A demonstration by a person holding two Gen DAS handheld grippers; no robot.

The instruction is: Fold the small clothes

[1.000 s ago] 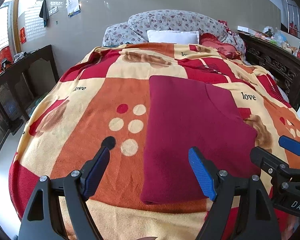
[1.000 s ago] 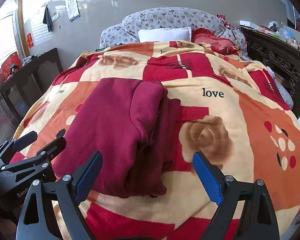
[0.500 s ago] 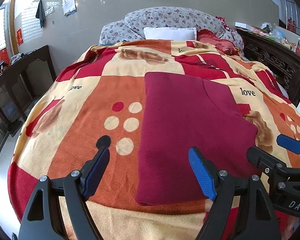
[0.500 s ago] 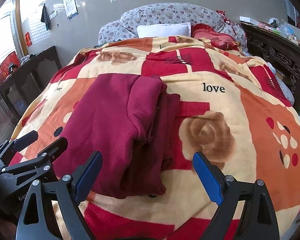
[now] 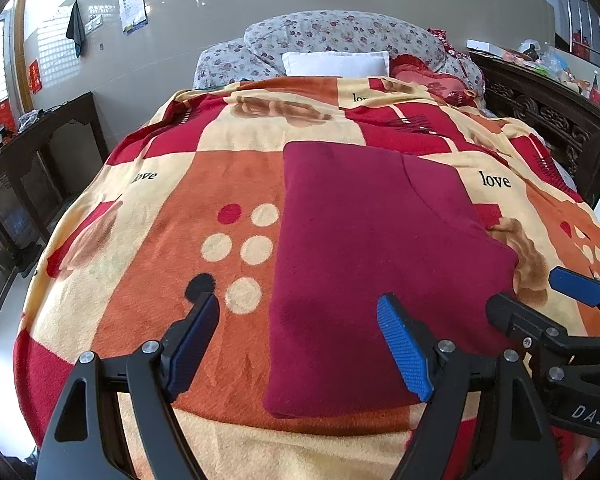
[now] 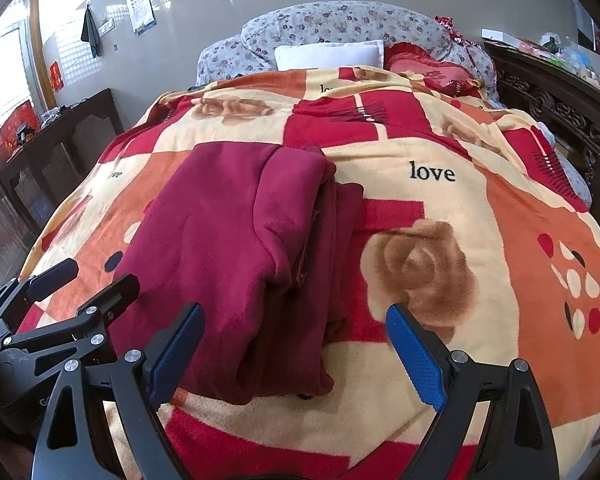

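Observation:
A dark red garment (image 5: 372, 264) lies folded into a rectangle on the patterned blanket (image 5: 148, 240) of a bed. In the right wrist view the same garment (image 6: 236, 248) shows stacked layers along its right edge. My left gripper (image 5: 300, 340) hovers open over the garment's near left corner, nothing between its blue pads. My right gripper (image 6: 292, 352) hovers open over the near right corner, also holding nothing. Each gripper shows at the edge of the other's view: the right gripper (image 5: 540, 304) and the left gripper (image 6: 88, 280).
Pillows (image 5: 336, 64) and a floral cushion (image 5: 340, 36) lie at the head of the bed. A dark wooden bed frame (image 5: 548, 116) runs along the right. A dark side table (image 5: 32, 148) stands on the left by the wall.
Both views have shifted slightly, with the garment a little lower and nearer in the frames. Both grippers stay open and the garment lies as before.

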